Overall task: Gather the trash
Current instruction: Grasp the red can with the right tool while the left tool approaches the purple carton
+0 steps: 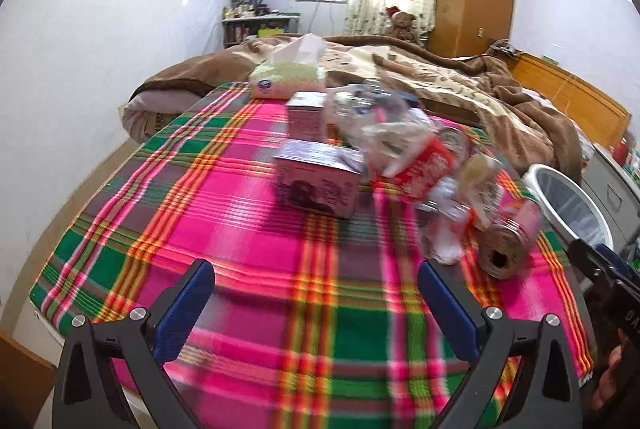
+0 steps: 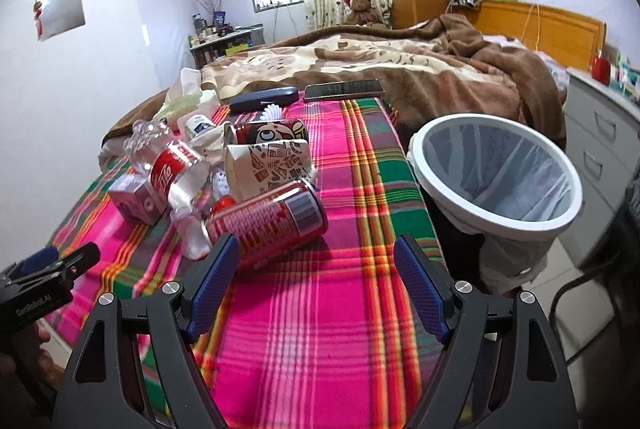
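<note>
**Both grippers hovering empty over the plaid cloth, trash heap ahead**

Left wrist view, left to right: the left gripper (image 1: 316, 283) is hanging over the plaid cloth (image 1: 224, 229), jaws released wide, nothing between them. A tissue pack (image 1: 286, 79) is sitting at upper centre, with two small pink boxes, the nearer one (image 1: 318, 185) at centre frame. Right of them the view is blurring: a clear Coca-Cola bottle (image 1: 420, 165) is lying on its side, and a red can (image 1: 506, 243) is lying just beside it, its end facing the camera.

Right wrist view, left to right: the bottle (image 2: 168, 169) is lying in the left-centre pile, touching a printed paper cup (image 2: 268, 165). The red can (image 2: 268, 225) is lying on its side just ahead of the right gripper (image 2: 316, 261), whose jaws are released and holding nothing. A white bin (image 2: 560, 185) with a liner is standing at right, beside the bed edge.
</note>
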A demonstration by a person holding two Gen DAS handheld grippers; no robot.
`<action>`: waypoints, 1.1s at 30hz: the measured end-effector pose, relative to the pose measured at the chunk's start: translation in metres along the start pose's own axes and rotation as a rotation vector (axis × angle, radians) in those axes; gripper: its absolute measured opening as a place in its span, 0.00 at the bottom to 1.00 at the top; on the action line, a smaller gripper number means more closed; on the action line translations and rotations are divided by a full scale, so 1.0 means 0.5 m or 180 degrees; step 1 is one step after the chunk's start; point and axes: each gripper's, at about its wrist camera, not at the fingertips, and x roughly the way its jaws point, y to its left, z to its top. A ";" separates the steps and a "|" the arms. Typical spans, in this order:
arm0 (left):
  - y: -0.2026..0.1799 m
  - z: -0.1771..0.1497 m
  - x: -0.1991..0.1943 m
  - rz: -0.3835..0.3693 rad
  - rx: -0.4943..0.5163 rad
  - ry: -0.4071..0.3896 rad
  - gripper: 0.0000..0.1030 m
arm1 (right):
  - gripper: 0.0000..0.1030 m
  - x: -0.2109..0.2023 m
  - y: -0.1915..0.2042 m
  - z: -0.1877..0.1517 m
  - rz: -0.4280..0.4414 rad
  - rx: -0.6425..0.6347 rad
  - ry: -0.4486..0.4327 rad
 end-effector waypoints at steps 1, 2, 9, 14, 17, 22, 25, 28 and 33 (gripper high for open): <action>0.011 0.007 0.006 -0.0007 -0.0036 -0.0008 1.00 | 0.79 0.007 0.001 0.004 -0.0007 0.0019 0.0017; 0.022 0.016 0.013 -0.0016 -0.0067 0.0009 1.00 | 0.79 0.012 0.004 0.006 -0.0022 0.0038 0.0041; 0.065 0.070 0.057 -0.0001 -0.0093 0.0023 1.00 | 0.79 0.056 0.020 0.025 0.0012 0.0142 0.0198; 0.075 0.098 0.099 -0.0042 -0.0036 0.0097 1.00 | 0.79 0.085 0.025 0.036 0.0027 0.0290 0.0347; 0.074 0.109 0.115 -0.0090 -0.0015 0.0110 1.00 | 0.79 0.094 0.032 0.040 0.0048 0.0311 0.0391; 0.080 0.136 0.146 -0.0159 -0.0006 0.0149 1.00 | 0.79 0.118 0.052 0.041 0.0022 0.0222 0.0559; 0.080 0.154 0.159 -0.0197 0.0064 0.0136 1.00 | 0.79 0.124 0.061 0.037 -0.0040 0.0091 0.0639; 0.073 0.168 0.182 -0.0181 0.0211 0.0193 1.00 | 0.79 0.125 0.062 0.030 -0.0108 -0.0001 0.0703; 0.071 0.177 0.212 -0.0342 0.0211 0.0315 1.00 | 0.62 0.102 0.058 0.018 -0.0162 -0.0219 0.0717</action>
